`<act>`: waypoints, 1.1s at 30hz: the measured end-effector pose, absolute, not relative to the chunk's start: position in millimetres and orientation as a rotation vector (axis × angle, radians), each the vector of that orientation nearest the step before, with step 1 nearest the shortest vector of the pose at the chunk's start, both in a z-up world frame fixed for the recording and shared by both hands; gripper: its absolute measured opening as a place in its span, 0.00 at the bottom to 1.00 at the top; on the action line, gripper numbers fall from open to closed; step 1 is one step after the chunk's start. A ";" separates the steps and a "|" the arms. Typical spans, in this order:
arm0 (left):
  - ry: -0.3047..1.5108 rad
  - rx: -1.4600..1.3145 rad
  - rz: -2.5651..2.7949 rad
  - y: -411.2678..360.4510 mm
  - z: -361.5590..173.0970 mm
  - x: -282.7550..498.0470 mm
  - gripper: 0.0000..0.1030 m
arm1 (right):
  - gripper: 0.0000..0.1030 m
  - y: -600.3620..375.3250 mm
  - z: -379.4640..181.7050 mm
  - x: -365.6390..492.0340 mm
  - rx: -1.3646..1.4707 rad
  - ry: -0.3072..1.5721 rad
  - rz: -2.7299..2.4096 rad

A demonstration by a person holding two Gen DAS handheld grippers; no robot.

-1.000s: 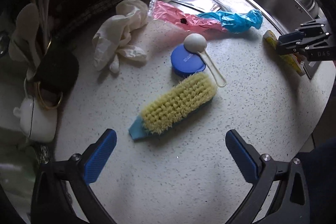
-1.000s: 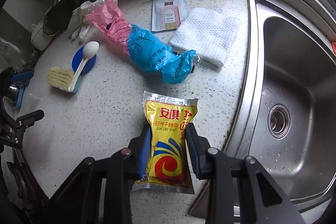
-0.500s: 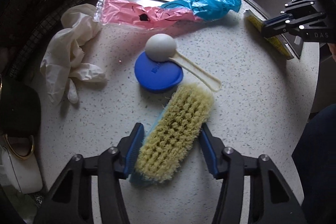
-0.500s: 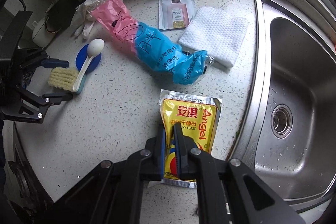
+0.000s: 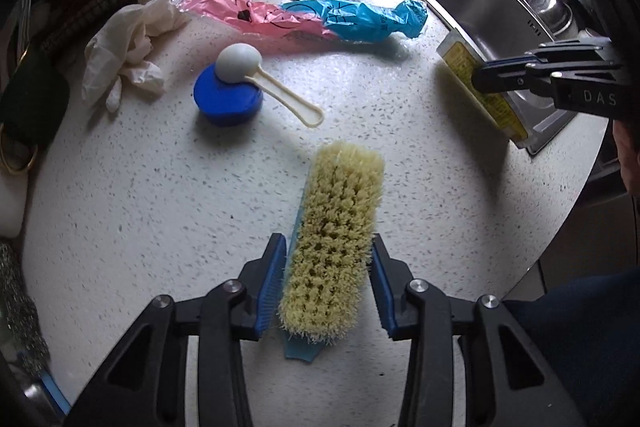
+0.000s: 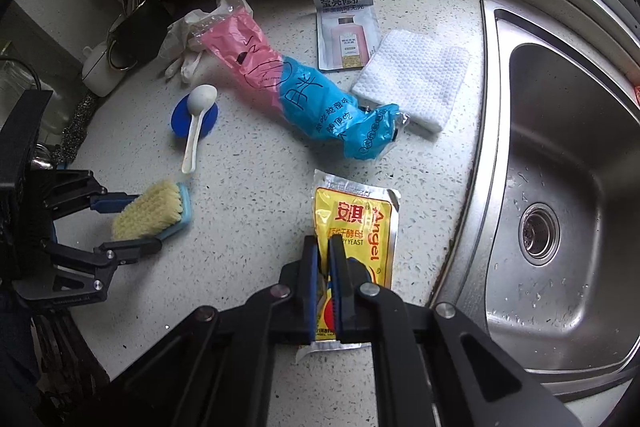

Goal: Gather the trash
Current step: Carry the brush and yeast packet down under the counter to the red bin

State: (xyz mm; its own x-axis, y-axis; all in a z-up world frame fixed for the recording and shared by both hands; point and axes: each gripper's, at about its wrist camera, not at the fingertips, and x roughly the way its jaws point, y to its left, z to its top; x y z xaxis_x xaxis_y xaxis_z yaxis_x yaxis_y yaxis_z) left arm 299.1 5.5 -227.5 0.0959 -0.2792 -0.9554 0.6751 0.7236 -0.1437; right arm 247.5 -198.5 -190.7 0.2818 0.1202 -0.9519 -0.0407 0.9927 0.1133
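a speckled white counter [image 5: 140,227] runs up to a steel sink [image 6: 560,187] at 3 o'clock. the right gripper [image 6: 323,267] is clamped on the yeast packet [image 6: 356,223], long axis toward 12. the left gripper [image 5: 328,283] has just been closing around the brush [image 5: 338,239], which also lies toward 12, pads touching its sides. pink-blue wrapper [image 5: 304,19] waits at 12.

Black tongs [image 5: 327,291], blue pads [image 5: 272,287], silver screws.
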 end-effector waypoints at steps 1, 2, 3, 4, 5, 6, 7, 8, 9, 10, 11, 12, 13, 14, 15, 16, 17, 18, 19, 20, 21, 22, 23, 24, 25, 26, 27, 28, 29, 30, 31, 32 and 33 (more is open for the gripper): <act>1.297 0.348 -0.711 4.3 -224.2 292.7 0.37 | 0.05 -199.3 -188.3 244.3 0.077 1.275 0.107; 1.295 0.330 -0.695 1.5 -221.4 287.0 0.37 | 0.05 -200.3 -185.8 240.7 0.082 1.269 0.110; 1.291 0.317 -0.674 -0.7 -217.7 280.6 0.37 | 0.05 -201.9 -183.3 237.2 0.093 1.264 0.110; 1.281 0.309 -0.660 -6.1 -217.7 277.0 0.37 | 0.05 -204.4 -180.8 232.8 0.109 1.258 0.107; 1.272 0.298 -0.647 -8.5 -213.6 270.7 0.37 | 0.05 -207.5 -178.6 228.3 0.125 1.253 0.107; 1.266 0.284 -0.635 -10.3 -210.2 265.4 0.37 | 0.05 -211.3 -176.7 223.8 0.142 1.248 0.102; 1.263 0.273 -0.619 -13.4 -206.2 258.2 0.37 | 0.05 -214.0 -175.3 218.9 0.154 1.245 0.101; 1.259 0.268 -0.607 -17.5 -201.6 252.2 0.37 | 0.05 -216.1 -173.3 213.9 0.161 1.240 0.107; 1.250 0.267 -0.596 -24.6 -199.5 255.5 0.37 | 0.05 -216.7 -170.7 208.8 0.161 1.233 0.109; 1.240 0.265 -0.587 -25.7 -190.0 246.3 0.37 | 0.05 -216.9 -167.4 202.9 0.155 1.227 0.122; 1.228 0.264 -0.580 -31.0 -184.3 238.1 0.37 | 0.05 -216.3 -163.7 196.3 0.149 1.216 0.135; 1.219 0.263 -0.572 -32.3 -176.9 226.3 0.37 | 0.05 -215.4 -159.5 189.1 0.141 1.204 0.141; 1.214 0.262 -0.562 -29.7 -168.9 217.3 0.37 | 0.05 -214.7 -155.6 181.5 0.134 1.193 0.151; 1.209 0.260 -0.549 -42.4 -166.0 209.6 0.37 | 0.05 -215.0 -150.9 172.9 0.134 1.181 0.162; 1.203 0.256 -0.537 -47.4 -161.0 198.6 0.37 | 0.05 -215.6 -146.9 165.3 0.135 1.172 0.173; 1.195 0.253 -0.531 -49.5 -155.8 188.6 0.37 | 0.05 -217.1 -142.9 157.1 0.134 1.164 0.186; 1.185 0.249 -0.525 -54.7 -149.5 176.1 0.37 | 0.05 -218.7 -138.2 146.4 0.133 1.155 0.196; 1.177 0.247 -0.517 -58.0 -145.0 165.0 0.37 | 0.05 -220.0 -133.5 135.4 0.129 1.145 0.208; 1.169 0.245 -0.508 -57.4 -141.5 155.5 0.37 | 0.05 -221.2 -128.3 123.2 0.120 1.133 0.220; 1.164 0.245 -0.500 -65.4 -137.8 142.4 0.37 | 0.05 -222.9 -123.8 110.8 0.105 1.122 0.226; 1.157 0.245 -0.490 -71.9 -135.9 132.1 0.37 | 0.05 -224.7 -120.0 99.4 0.093 1.114 0.234; 1.151 0.244 -0.481 -74.8 -133.0 118.5 0.37 | 0.05 -228.1 -116.6 88.3 0.087 1.105 0.246; 1.146 0.244 -0.472 -80.2 -131.2 106.2 0.37 | 0.05 -231.7 -113.3 75.9 0.086 1.097 0.259; 1.141 0.244 -0.464 -84.0 -128.7 94.2 0.37 | 0.05 -235.3 -111.2 65.2 0.084 1.091 0.270; 1.139 0.245 -0.453 -90.5 -126.6 80.5 0.37 | 0.05 -238.6 -109.0 53.4 0.082 1.085 0.279; 1.138 0.243 -0.446 -94.6 -125.5 69.8 0.37 | 0.05 -242.6 -106.8 41.2 0.081 1.079 0.289; 1.136 0.240 -0.442 -100.7 -124.5 58.8 0.37 | 0.05 -246.7 -105.4 29.6 0.082 1.074 0.296; 1.135 0.241 -0.439 -107.0 -125.3 51.9 0.37 | 0.05 -250.5 -104.7 17.9 0.080 1.073 0.302; 1.136 0.243 -0.431 -112.8 -125.4 42.3 0.37 | 0.05 -253.5 -104.2 7.8 0.080 1.073 0.308; 1.140 0.243 -0.422 -118.1 -126.0 32.4 0.37 | 0.05 -257.6 -102.2 -3.2 0.077 1.071 0.317; 1.143 0.238 -0.419 -123.4 -127.7 25.4 0.37 | 0.05 -260.3 -101.9 -13.7 0.070 1.070 0.323; 1.149 0.230 -0.423 -127.6 -129.7 18.4 0.37 | 0.05 -263.1 -102.0 -22.6 0.063 1.072 0.330; 1.157 0.222 -0.427 -131.8 -133.4 11.7 0.37 | 0.05 -265.5 -102.9 -30.8 0.060 1.075 0.336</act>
